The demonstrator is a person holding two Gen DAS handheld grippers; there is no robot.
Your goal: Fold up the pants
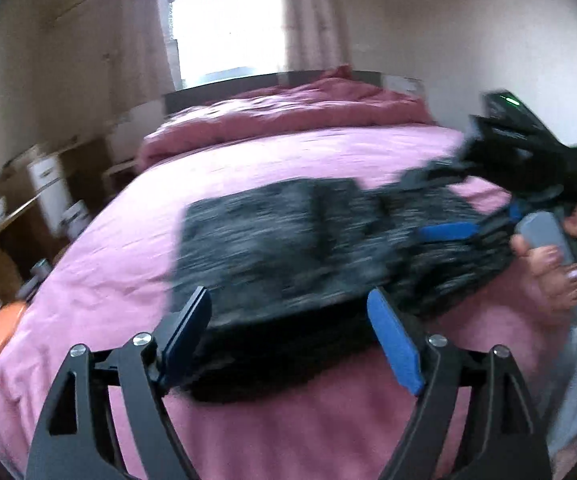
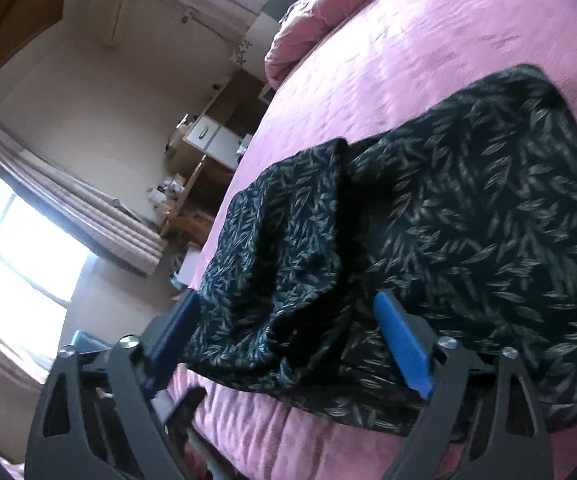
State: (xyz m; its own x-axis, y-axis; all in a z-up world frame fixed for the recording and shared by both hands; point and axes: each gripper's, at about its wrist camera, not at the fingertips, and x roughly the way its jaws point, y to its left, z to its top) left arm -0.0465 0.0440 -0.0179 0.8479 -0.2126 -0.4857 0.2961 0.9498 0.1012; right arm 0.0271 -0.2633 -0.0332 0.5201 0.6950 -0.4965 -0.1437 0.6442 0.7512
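Black pants with a grey leaf print (image 1: 288, 248) lie folded on the pink bed. My left gripper (image 1: 292, 320) is open, its blue-padded fingers (image 1: 394, 344) straddling the near edge of the pants, which lies between them. My right gripper (image 2: 288, 320) is also open, with a bunched fold of the pants (image 2: 468, 220) between its pads. In the left wrist view the right gripper (image 1: 468, 226) shows at the right, held by a hand, its blue pads at the pants' right end.
The pink bed cover (image 1: 148, 220) spreads around the pants, with a darker pink duvet (image 1: 288, 112) bunched at the headboard. A bright window (image 1: 224, 20) is behind. A desk with white boxes (image 1: 44, 192) stands left of the bed.
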